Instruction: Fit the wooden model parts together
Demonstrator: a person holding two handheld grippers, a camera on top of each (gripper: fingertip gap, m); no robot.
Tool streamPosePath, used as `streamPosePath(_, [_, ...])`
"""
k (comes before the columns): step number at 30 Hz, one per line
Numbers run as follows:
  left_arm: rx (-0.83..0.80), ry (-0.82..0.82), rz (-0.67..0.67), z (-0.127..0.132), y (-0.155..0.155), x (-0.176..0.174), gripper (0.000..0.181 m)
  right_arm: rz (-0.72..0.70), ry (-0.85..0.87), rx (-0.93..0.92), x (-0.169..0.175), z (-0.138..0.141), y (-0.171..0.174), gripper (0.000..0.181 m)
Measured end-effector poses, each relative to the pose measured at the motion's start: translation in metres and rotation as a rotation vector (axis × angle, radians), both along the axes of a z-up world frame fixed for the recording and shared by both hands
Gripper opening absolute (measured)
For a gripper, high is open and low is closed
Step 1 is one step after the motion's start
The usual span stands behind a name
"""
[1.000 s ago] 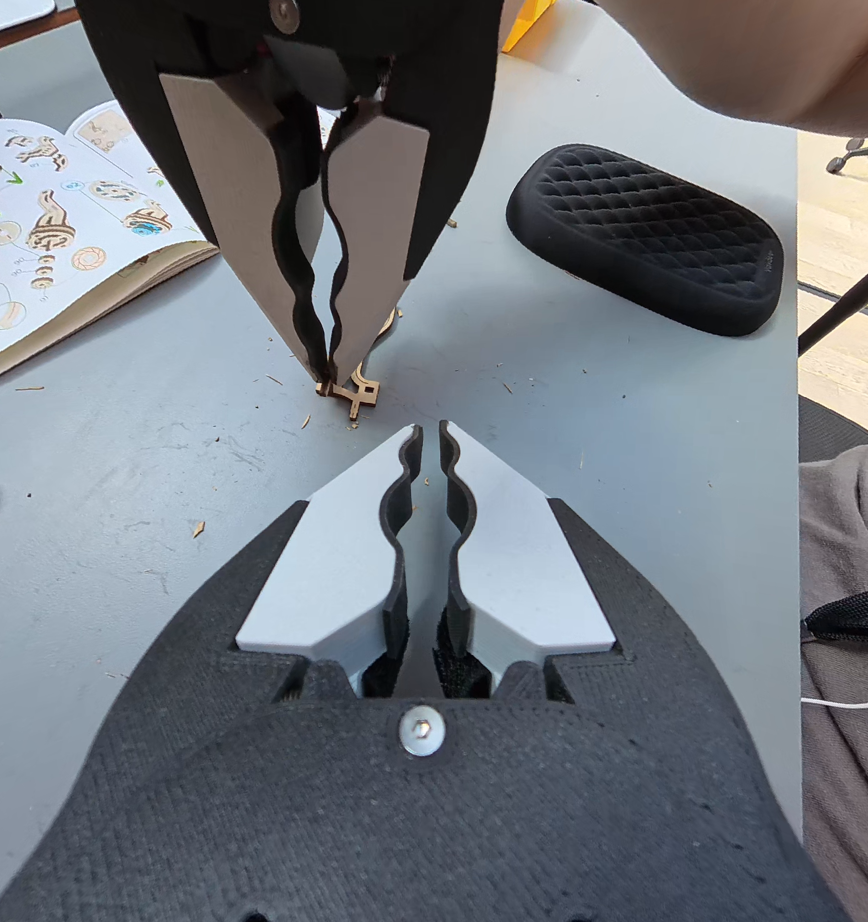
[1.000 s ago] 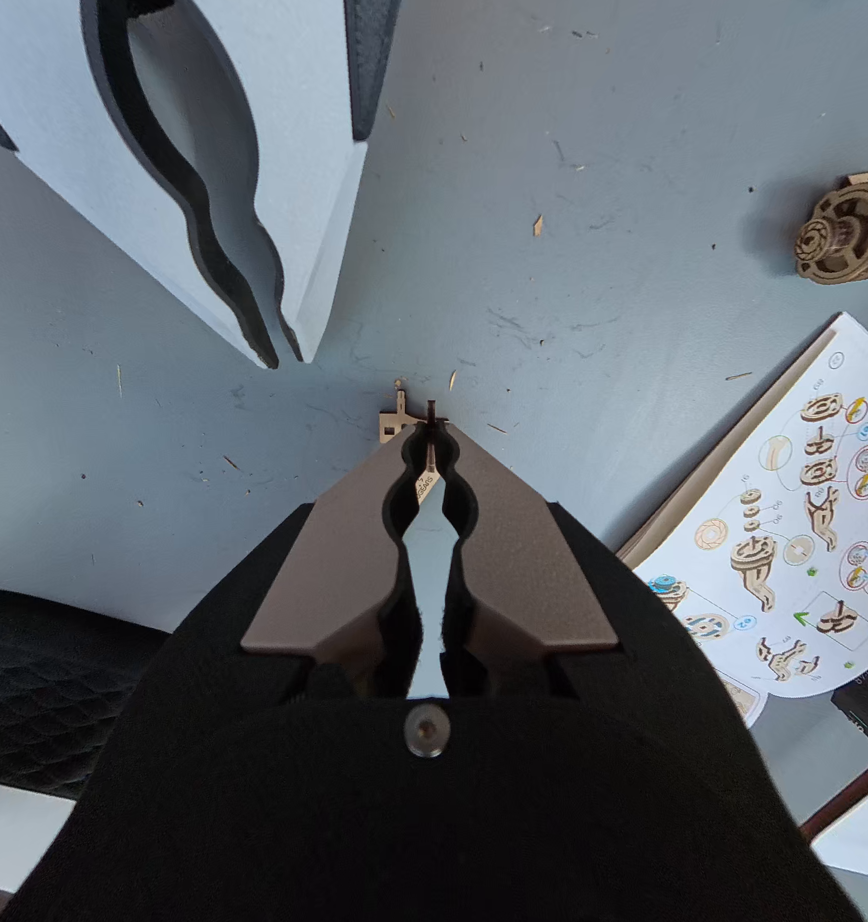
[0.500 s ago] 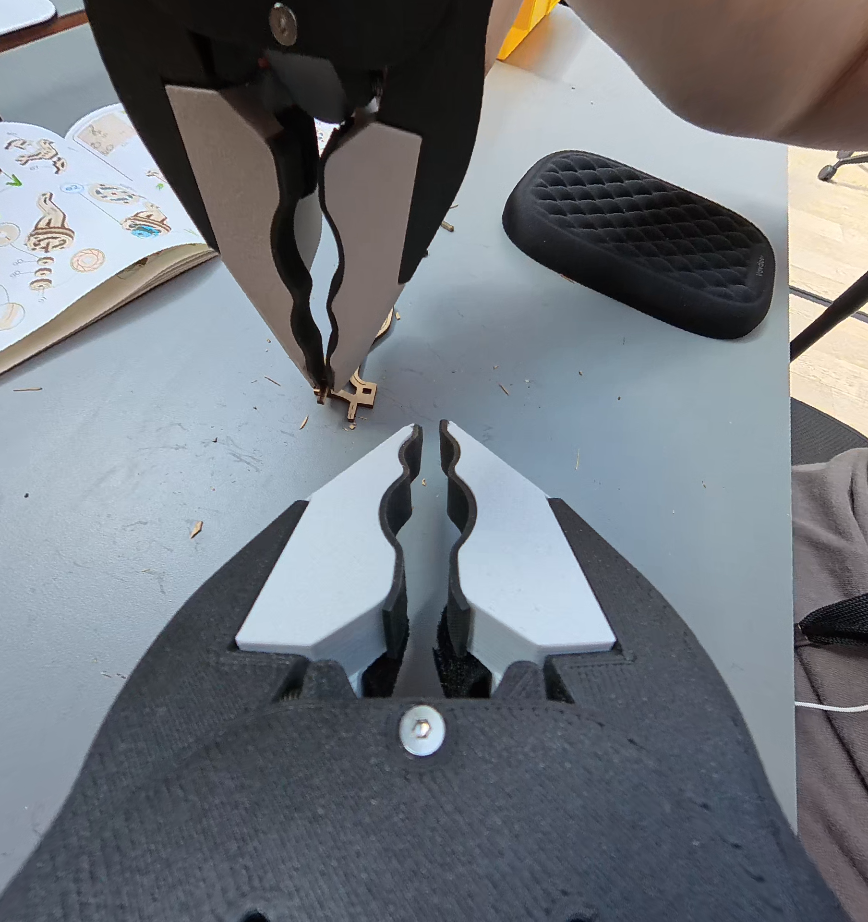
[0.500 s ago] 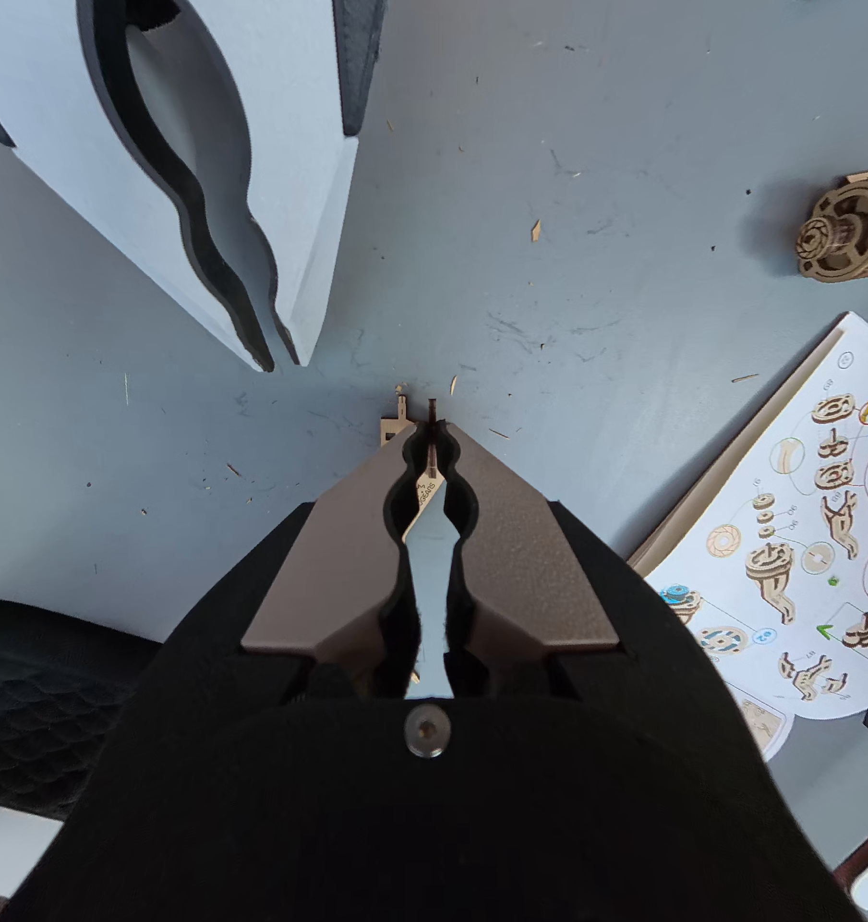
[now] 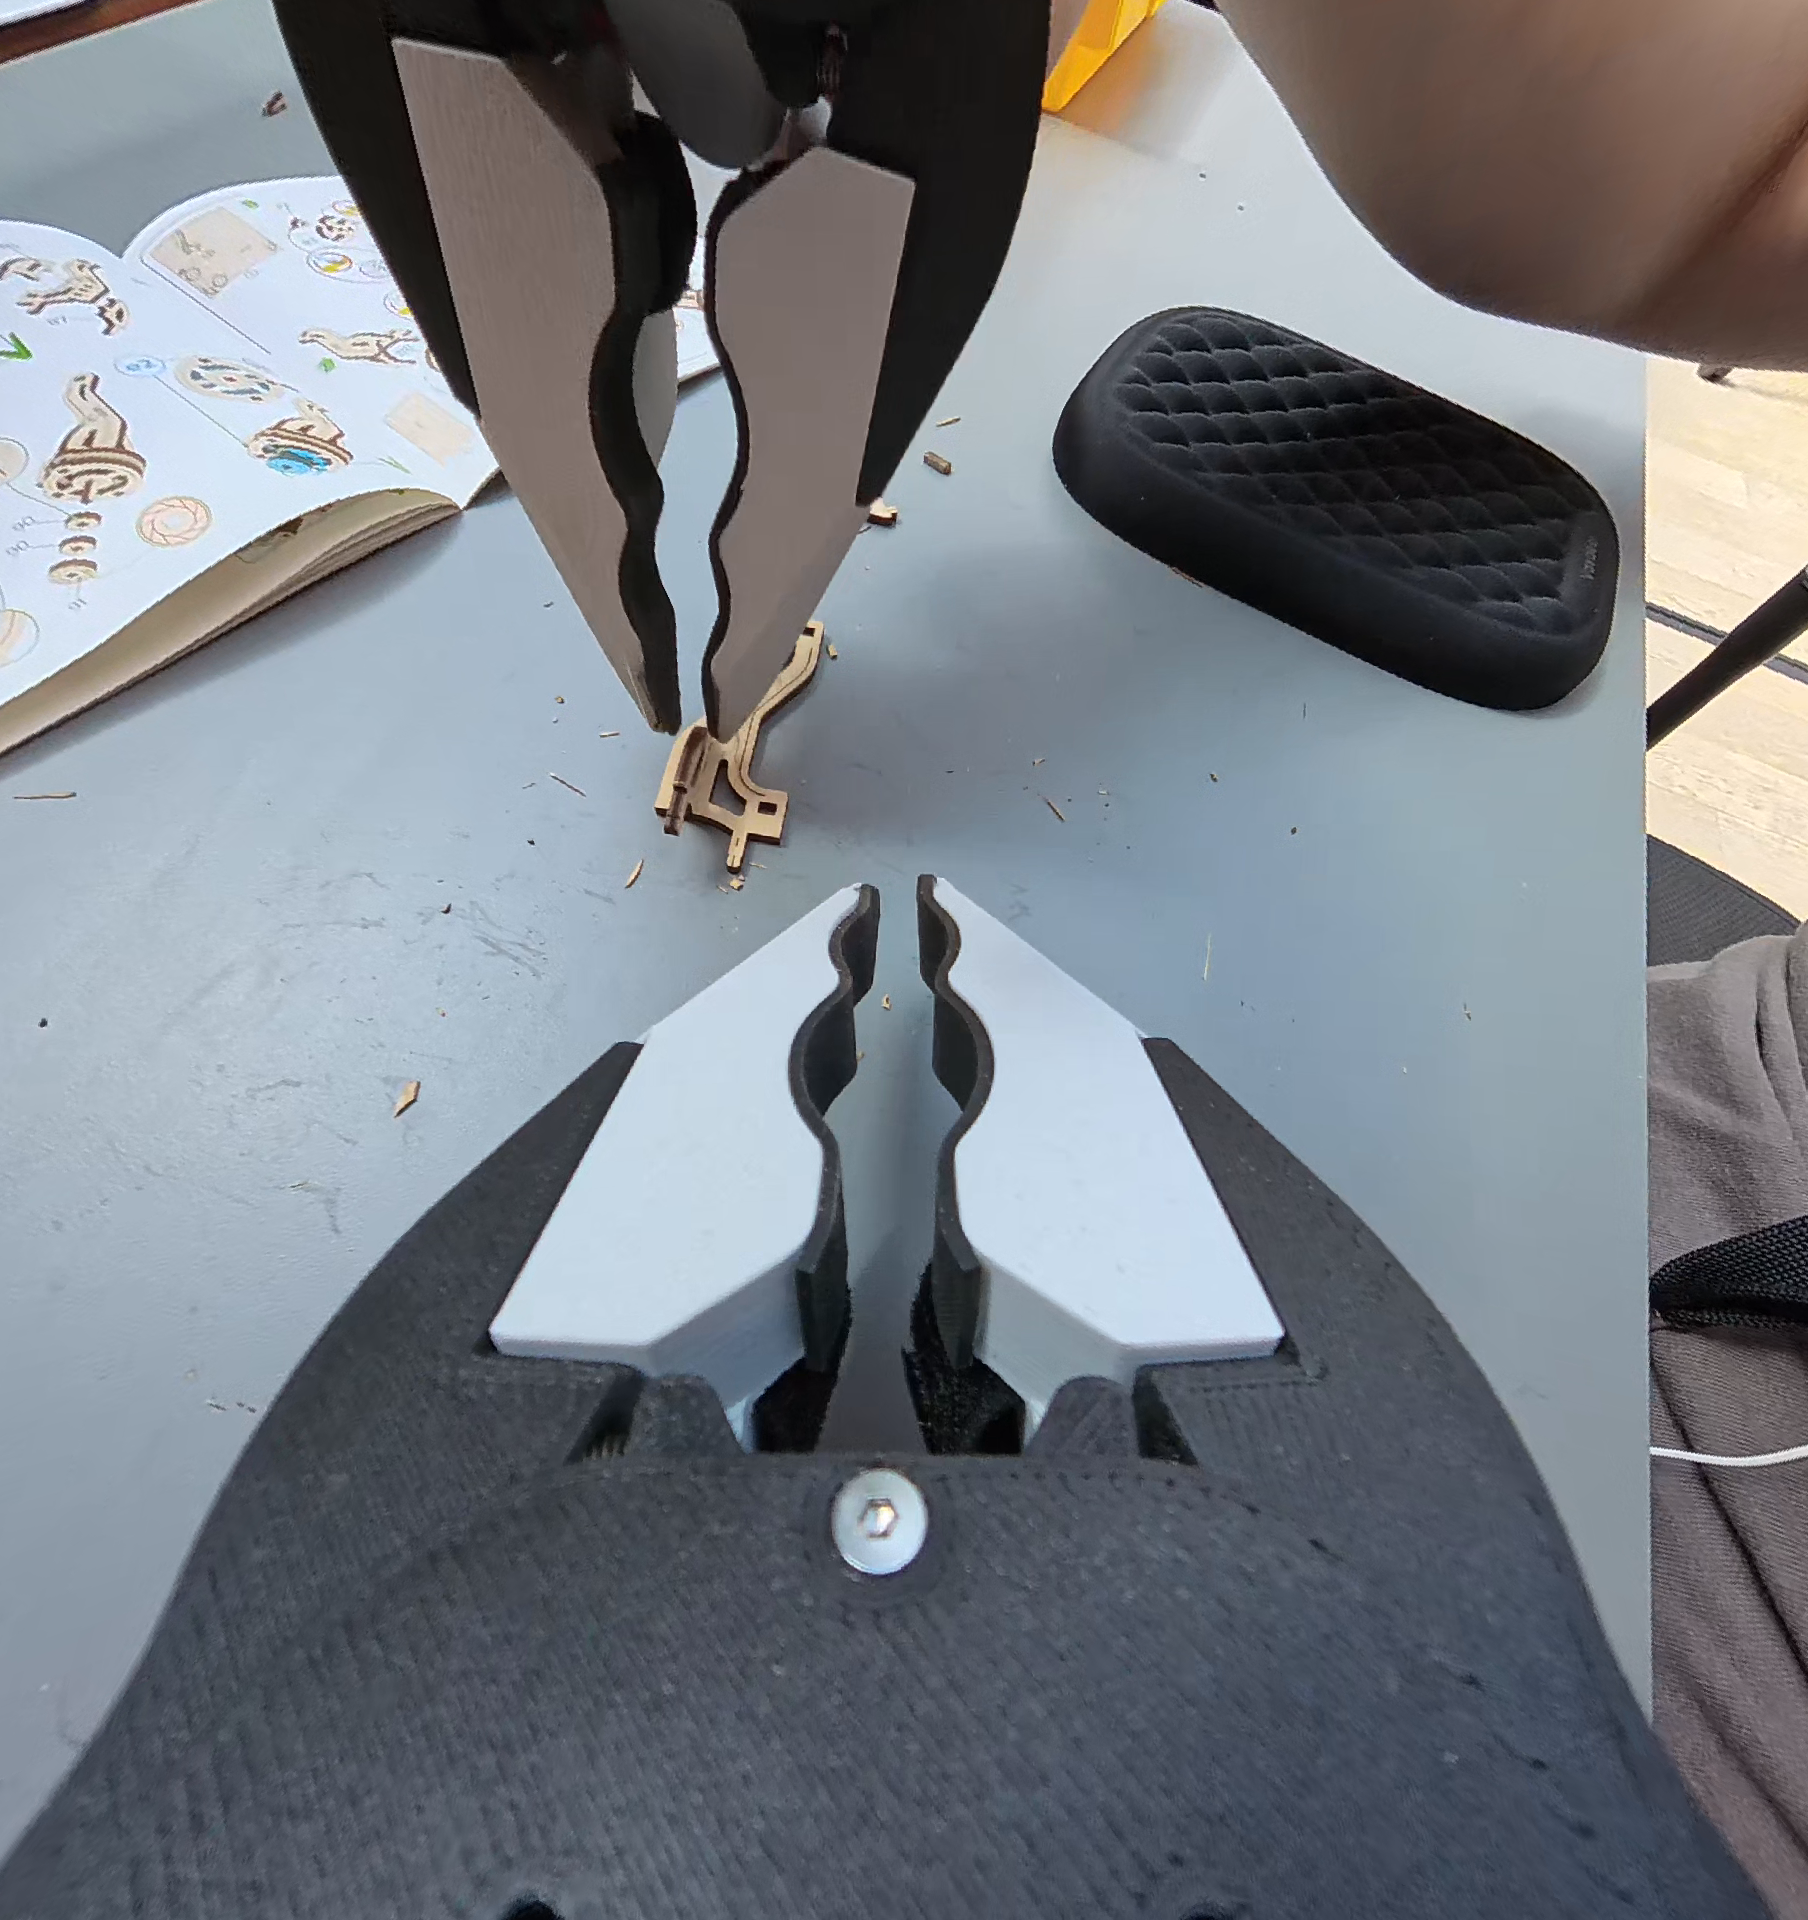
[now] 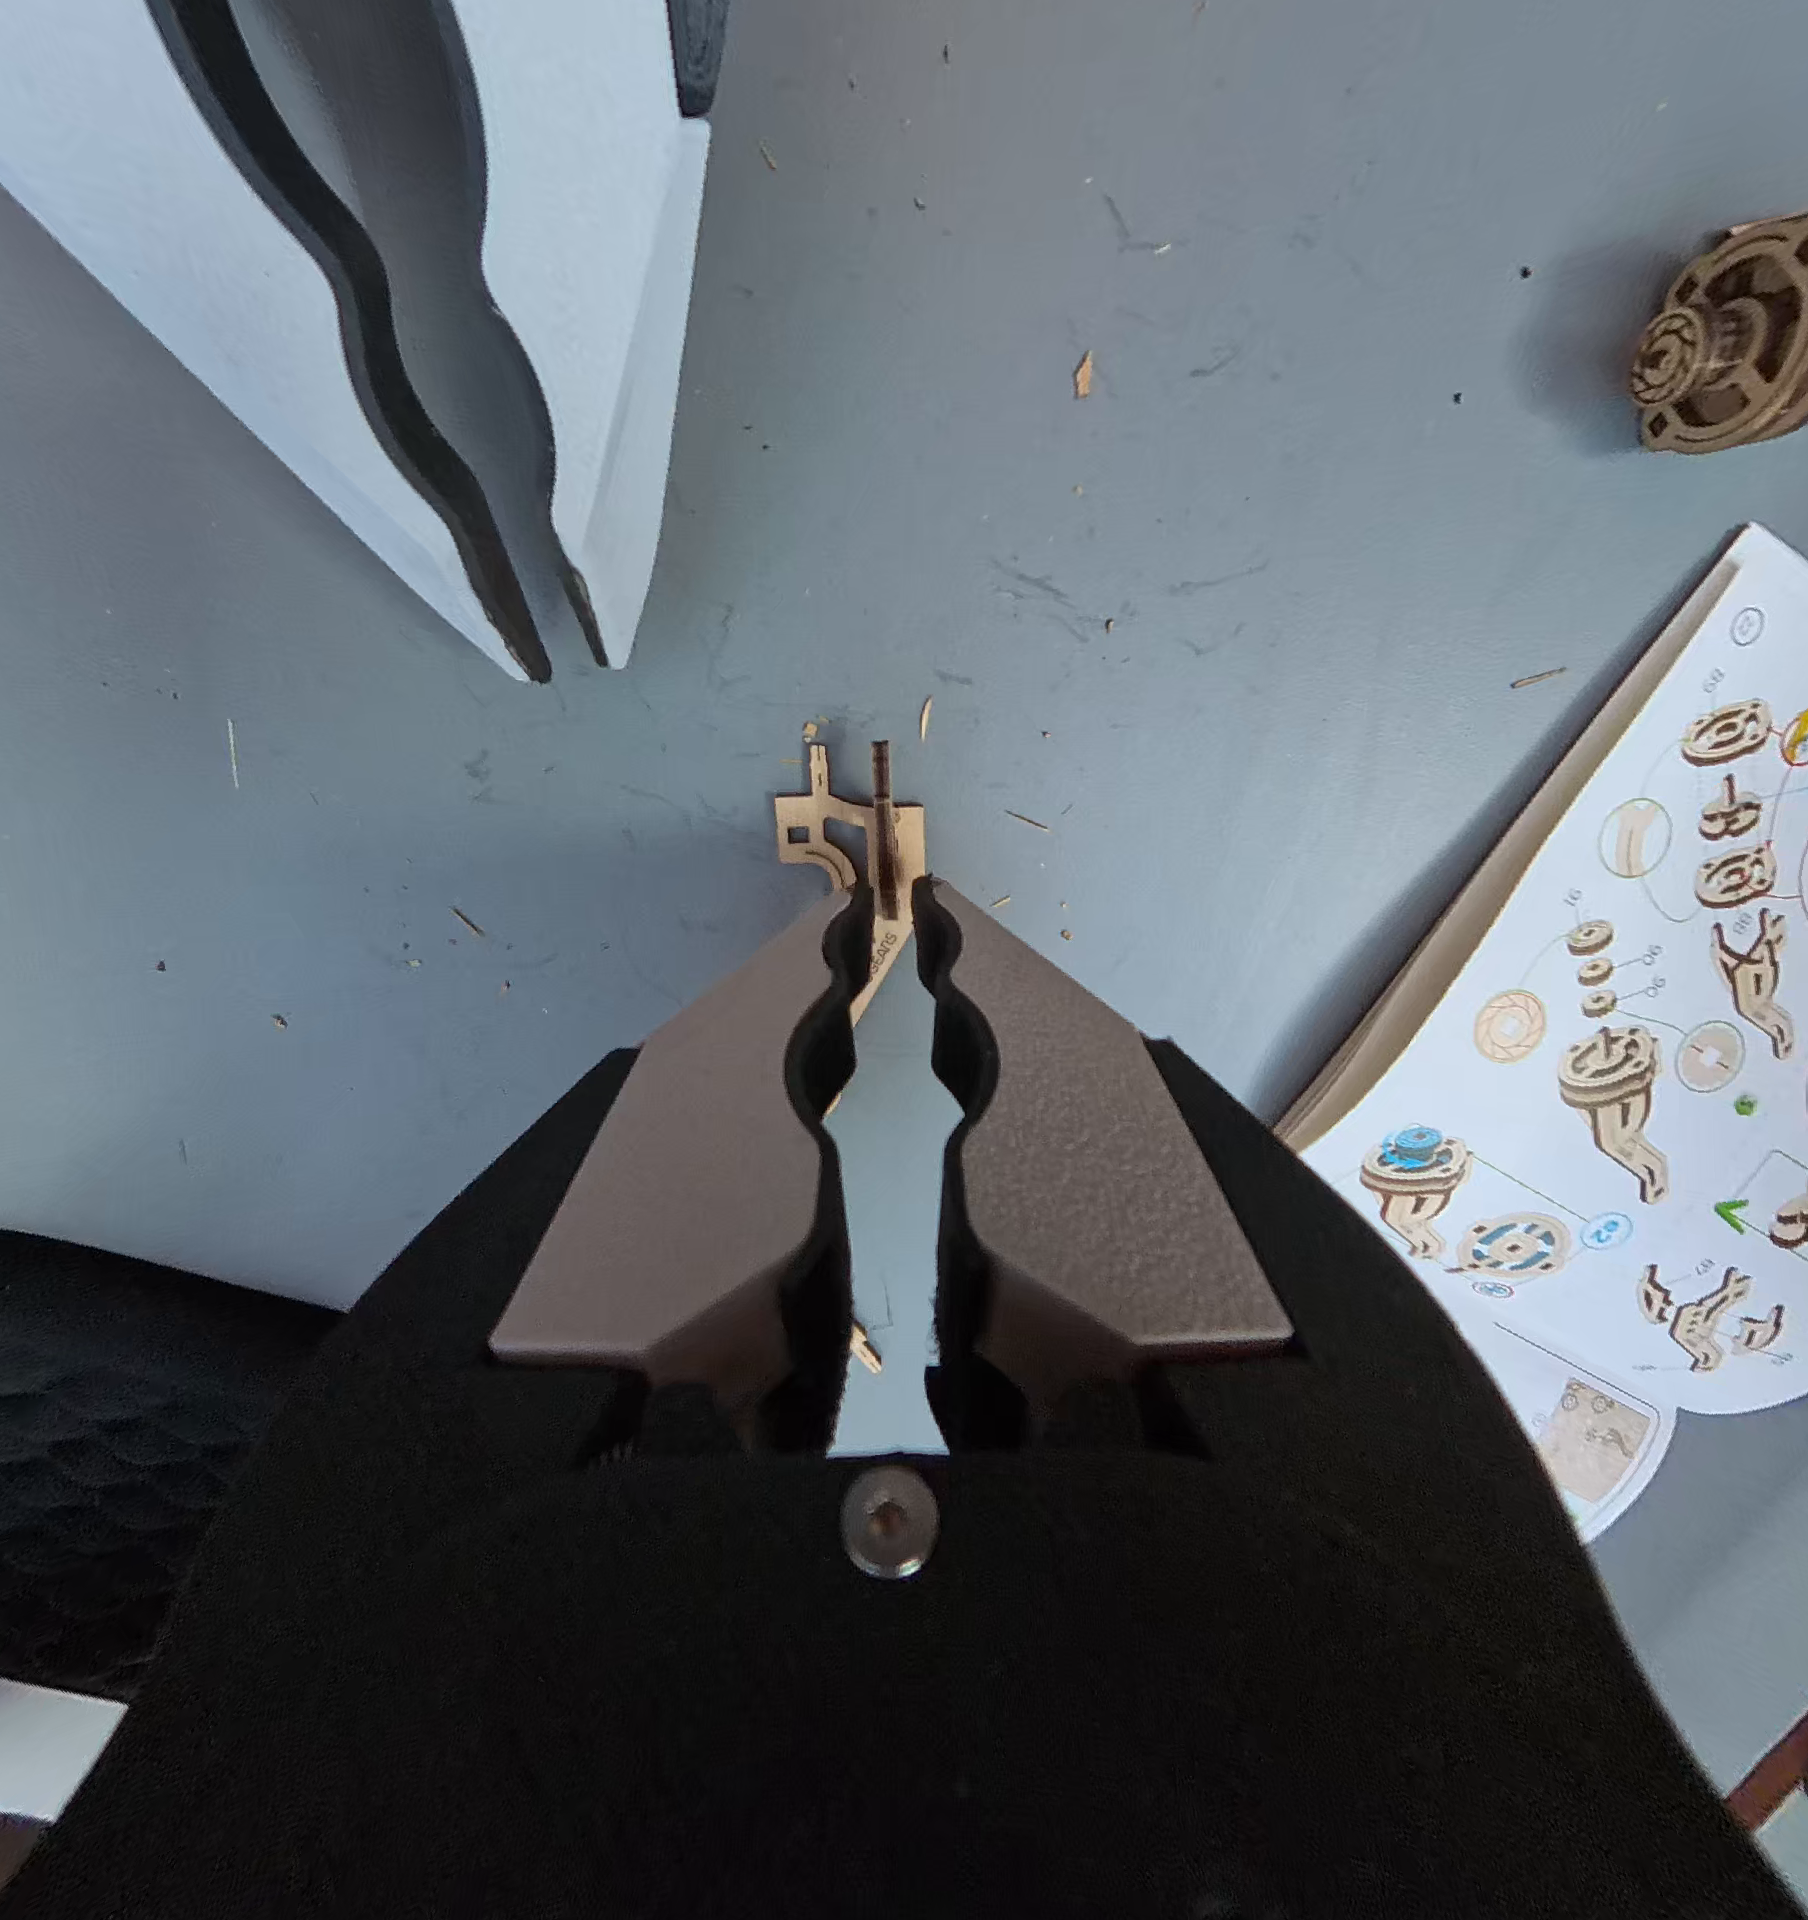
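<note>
While the table point(image 5: 1191, 883) carries the booklet point(image 5: 152, 436) at far left and the black pad point(image 5: 1336, 499) at far right, the wooden part point(image 5: 725, 774) lies flat at centre, between both grippers. The right gripper point(image 6: 884, 894) is slightly spread over the small upright piece point(image 6: 884, 831) standing in that part; whether it is actually pinched cannot be told. The left gripper point(image 5: 895, 899) hangs just near of the part, nearly pressed together, holding nothing. The flat part should probably be pinned down before the piece is pressed straight in.
</note>
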State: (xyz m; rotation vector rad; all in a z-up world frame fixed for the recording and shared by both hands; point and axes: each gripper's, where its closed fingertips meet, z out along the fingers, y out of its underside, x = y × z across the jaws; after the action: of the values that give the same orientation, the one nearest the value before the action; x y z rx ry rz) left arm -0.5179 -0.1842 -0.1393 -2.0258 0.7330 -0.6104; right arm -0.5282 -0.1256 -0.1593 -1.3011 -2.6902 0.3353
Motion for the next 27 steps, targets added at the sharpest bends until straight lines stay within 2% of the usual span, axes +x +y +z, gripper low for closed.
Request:
streamPosePath(7, [0.003, -0.001, 0.001, 0.0005, 0.0, -0.0002, 0.006, 0.003, -0.001, -0.008, -0.0033, -0.0004, -0.0034, 0.002])
streamPosePath(27, [0.005, 0.006, -0.003, 0.0, -0.0011, 0.0008, 0.006, 0.011, 0.019, -0.04, -0.0009, -0.0035, -0.0044, 0.002])
